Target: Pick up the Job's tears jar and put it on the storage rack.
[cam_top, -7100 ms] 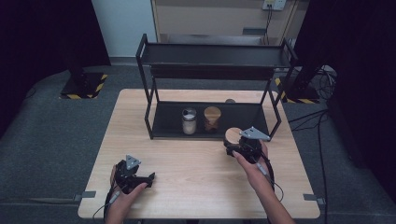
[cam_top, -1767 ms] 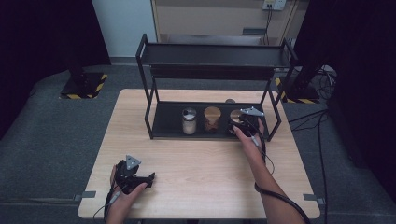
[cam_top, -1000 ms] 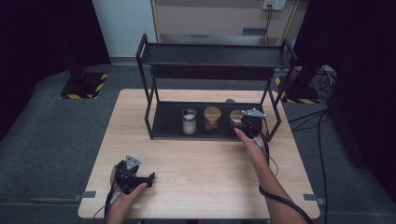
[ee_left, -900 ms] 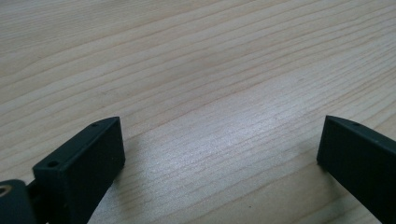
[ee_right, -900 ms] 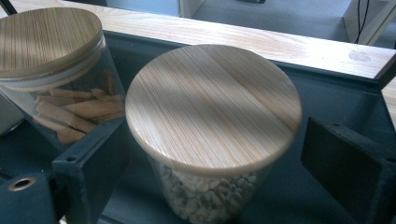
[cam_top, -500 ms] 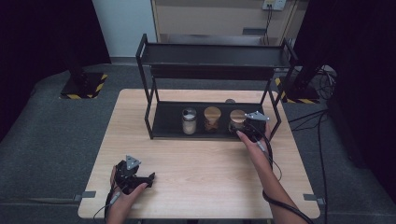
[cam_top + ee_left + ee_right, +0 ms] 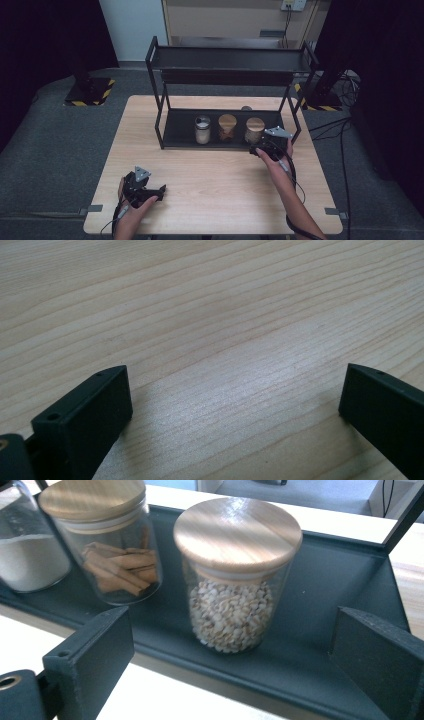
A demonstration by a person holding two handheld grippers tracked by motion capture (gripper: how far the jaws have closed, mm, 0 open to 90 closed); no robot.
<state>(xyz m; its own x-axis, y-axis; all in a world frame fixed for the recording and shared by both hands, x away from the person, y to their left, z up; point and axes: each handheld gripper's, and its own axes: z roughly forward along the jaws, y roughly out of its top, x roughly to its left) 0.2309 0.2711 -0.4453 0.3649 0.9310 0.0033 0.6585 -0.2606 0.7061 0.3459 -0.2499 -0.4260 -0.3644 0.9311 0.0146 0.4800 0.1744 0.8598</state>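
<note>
My right claw [image 7: 227,680] stands wide, its jaws having just been opening, and nothing is pinched between them: the jar of pale grains [image 7: 231,575] sits ahead of the pads, free of both, on the lower tray of the black rack [image 7: 325,580]. In the high view the right claw [image 7: 265,146] hovers at the tray's front edge, just before that jar [image 7: 254,129]. I judge the step in hand to be the release and retreat after setting the jar down. To do it well I would draw the claw straight back along its own line, level, keeping the jaws spread so neither pad clips the glass or the wooden lid, and I would clear the tray's front lip before swinging sideways, as the rack's right post [image 7: 295,127] stands close by.

My left claw [image 7: 230,405] is also wide and holds nothing; it rests low over the bare counter [image 7: 210,315], near the front left edge in the high view [image 7: 145,187], well apart from the rack.

Three jars stand in a row on the tray. The right one holds small pale grains, filled to roughly two thirds. The middle jar [image 7: 100,545], near it but apart, holds brown sticks, perhaps cinnamon. The left jar [image 7: 25,555] holds a white powder or fine grain. The upper shelf [image 7: 230,57] looks bare.
</note>
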